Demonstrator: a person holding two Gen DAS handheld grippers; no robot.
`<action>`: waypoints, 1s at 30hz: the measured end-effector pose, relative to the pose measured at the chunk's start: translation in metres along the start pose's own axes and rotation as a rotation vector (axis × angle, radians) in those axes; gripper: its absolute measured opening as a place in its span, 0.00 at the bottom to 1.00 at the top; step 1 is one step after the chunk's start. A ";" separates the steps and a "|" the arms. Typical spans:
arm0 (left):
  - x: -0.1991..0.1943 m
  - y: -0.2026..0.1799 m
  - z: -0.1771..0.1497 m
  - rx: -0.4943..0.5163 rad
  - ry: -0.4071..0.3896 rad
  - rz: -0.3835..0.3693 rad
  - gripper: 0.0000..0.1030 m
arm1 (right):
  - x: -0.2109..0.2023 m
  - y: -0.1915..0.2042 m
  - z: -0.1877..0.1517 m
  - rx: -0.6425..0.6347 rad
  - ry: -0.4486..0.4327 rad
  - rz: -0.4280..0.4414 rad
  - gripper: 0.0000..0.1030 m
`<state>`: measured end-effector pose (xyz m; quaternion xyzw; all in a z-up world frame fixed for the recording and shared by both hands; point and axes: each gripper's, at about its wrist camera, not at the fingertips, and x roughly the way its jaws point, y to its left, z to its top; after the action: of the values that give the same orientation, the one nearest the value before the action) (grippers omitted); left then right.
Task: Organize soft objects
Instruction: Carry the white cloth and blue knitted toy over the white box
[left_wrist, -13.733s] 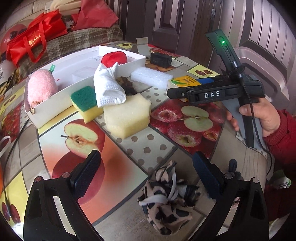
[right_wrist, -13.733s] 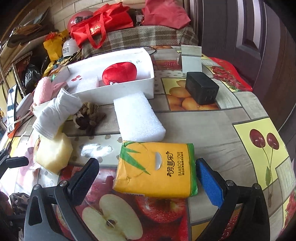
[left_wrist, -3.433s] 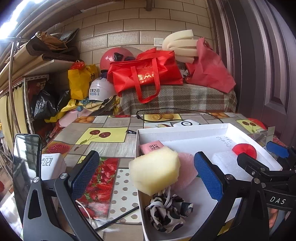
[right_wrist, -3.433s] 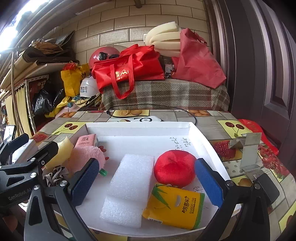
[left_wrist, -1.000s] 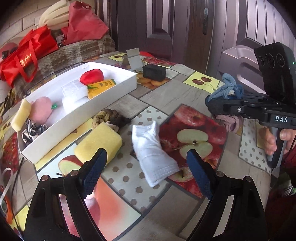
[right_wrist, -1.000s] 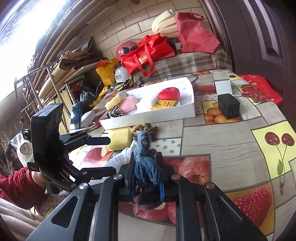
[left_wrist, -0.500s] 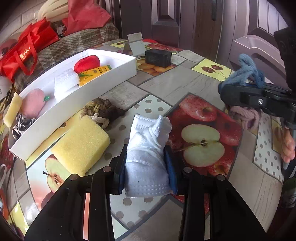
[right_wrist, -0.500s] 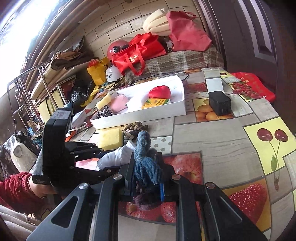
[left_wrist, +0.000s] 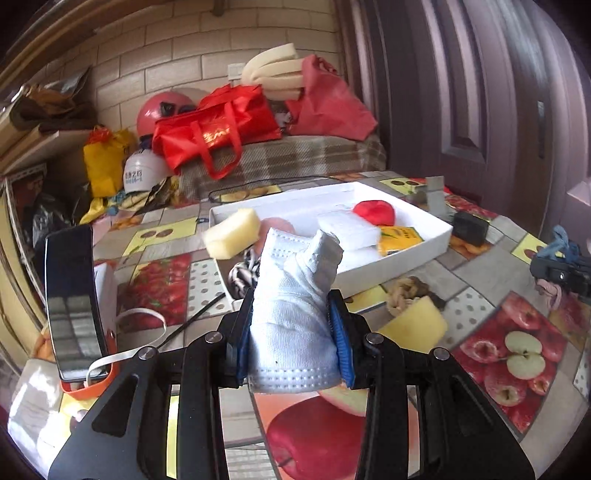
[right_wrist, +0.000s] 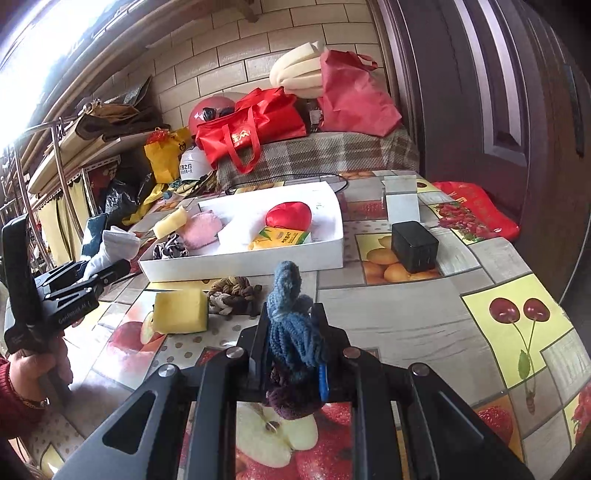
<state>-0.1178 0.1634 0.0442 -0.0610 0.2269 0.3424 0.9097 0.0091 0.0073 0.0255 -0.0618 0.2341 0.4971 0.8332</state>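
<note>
My left claw (left_wrist: 291, 343) clenched on white sock (left_wrist: 295, 295), long axis toward 12; right claw (right_wrist: 291, 354) on blue yarn bundle (right_wrist: 291, 321), upright.

Pink plush (left_wrist: 275, 225) behind white sock (left_wrist: 295, 306)

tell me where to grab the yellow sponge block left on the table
Take the yellow sponge across its two flat side faces, coming down from above. It lies flat and blocky, with open table in front; the knotted rope touches its right edge, so keep off that corner.
</note>
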 end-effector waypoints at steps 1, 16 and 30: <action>0.005 0.005 0.001 -0.024 0.014 0.002 0.35 | 0.004 0.001 0.001 -0.004 0.008 -0.001 0.17; 0.038 0.012 0.019 -0.027 0.009 -0.003 0.35 | 0.056 0.016 0.028 -0.048 -0.016 -0.063 0.18; 0.076 0.039 0.035 -0.159 0.058 0.002 0.35 | 0.130 0.060 0.063 -0.026 -0.009 0.076 0.17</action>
<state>-0.0802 0.2471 0.0423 -0.1428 0.2254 0.3585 0.8946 0.0304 0.1624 0.0302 -0.0613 0.2263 0.5318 0.8138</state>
